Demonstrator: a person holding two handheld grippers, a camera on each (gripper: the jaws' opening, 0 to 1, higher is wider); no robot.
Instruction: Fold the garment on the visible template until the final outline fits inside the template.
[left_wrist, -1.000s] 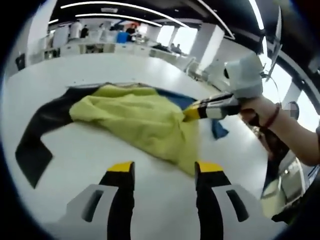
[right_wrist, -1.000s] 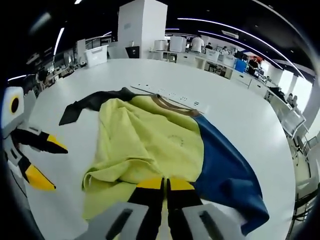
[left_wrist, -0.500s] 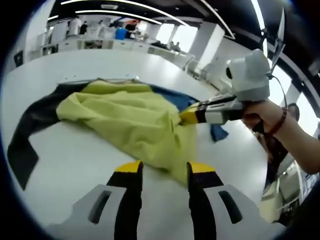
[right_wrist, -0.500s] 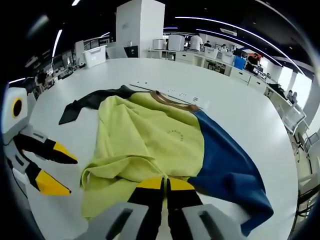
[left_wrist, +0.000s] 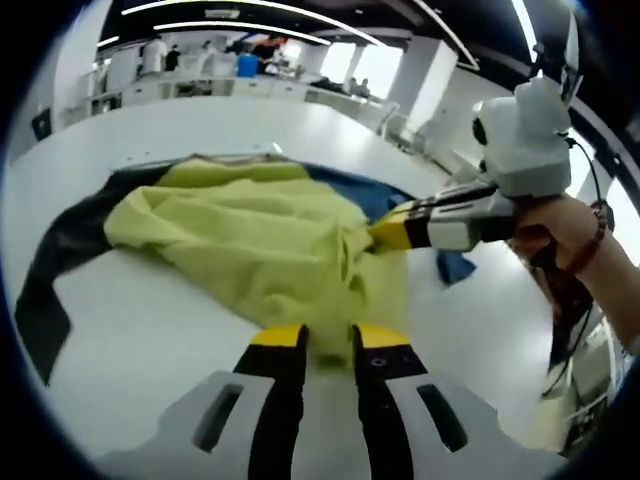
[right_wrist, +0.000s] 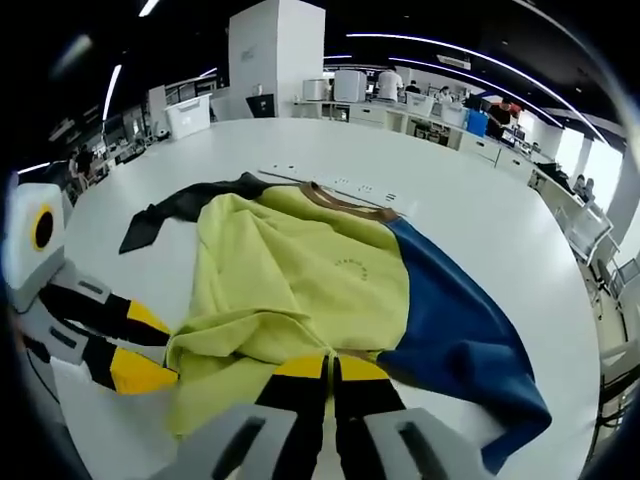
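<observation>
Right gripper (right_wrist: 330, 362) first: my two yellow-tipped jaws are pressed together with yellow cloth pinched between them, so I have hold of the near hem of the yellow, blue and black short-sleeved shirt (right_wrist: 300, 290). In the left gripper view that same gripper (left_wrist: 385, 232) comes in from the right, tips buried in a bunched fold of the yellow panel, a hand (left_wrist: 560, 225) wrapped round its grip.

Left gripper (left_wrist: 327, 336): jaws narrowly parted, a slim gap between the yellow tips, and the shirt's (left_wrist: 260, 250) yellow edge lies right in that gap; I cannot tell if they actually grip it. From the right gripper view it (right_wrist: 140, 345) sits at the shirt's left edge, jaws parted, tips touching the cloth.

The shirt lies crumpled on the white round table (right_wrist: 480, 215), yellow middle folded over itself, blue sleeve spread to one side, black sleeve to the other, brown collar on the far side. Beyond, an open office with desks and a white pillar (right_wrist: 278, 55).
</observation>
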